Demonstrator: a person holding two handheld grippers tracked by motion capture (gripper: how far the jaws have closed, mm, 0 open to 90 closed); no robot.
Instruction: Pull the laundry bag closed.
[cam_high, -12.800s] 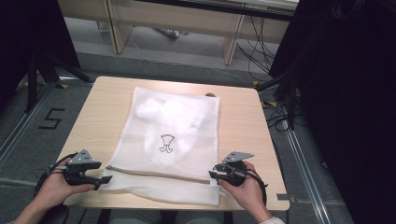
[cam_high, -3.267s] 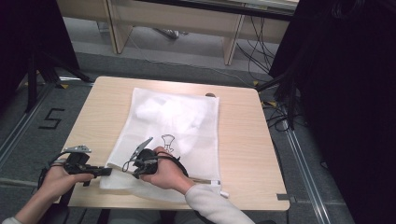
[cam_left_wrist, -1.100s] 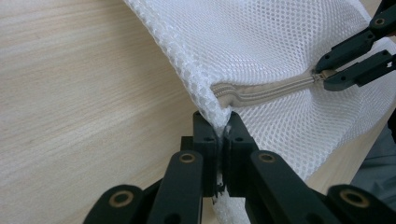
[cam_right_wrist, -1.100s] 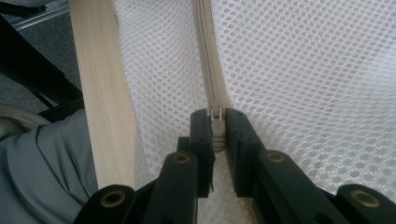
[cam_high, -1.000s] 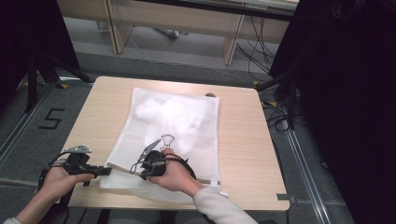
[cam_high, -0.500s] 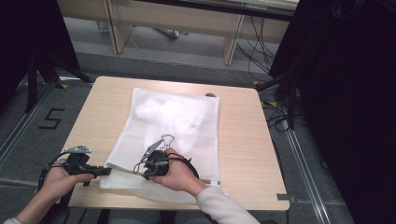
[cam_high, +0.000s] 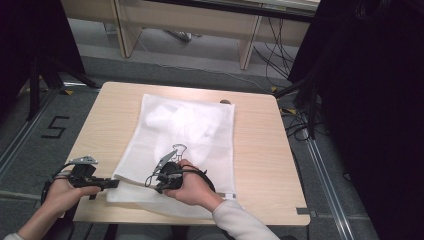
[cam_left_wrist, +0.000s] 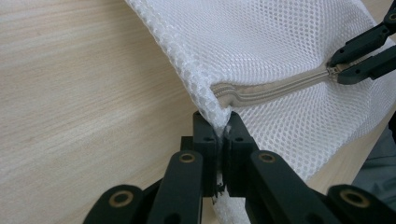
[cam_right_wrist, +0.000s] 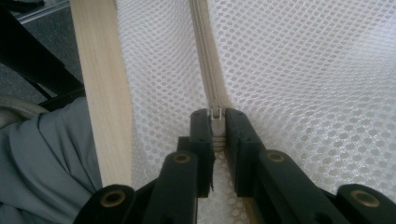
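Near the table's (cam_high: 260, 150) front edge lies the white mesh laundry bag (cam_high: 195, 130), my left gripper (cam_left_wrist: 217, 140) pinching its corner taut as an anchor so my right gripper (cam_right_wrist: 216, 122), clamped on the zipper pull (cam_right_wrist: 215, 113), can slide it along the zipper (cam_left_wrist: 271, 88).

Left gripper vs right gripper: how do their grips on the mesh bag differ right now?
The left gripper pinches the mesh bag at its corner, at the end of the zipper; the right gripper clamps the small metal zipper pull partway along. In the high view the left gripper sits at the table edge, the right gripper over the bag. Both are shut.
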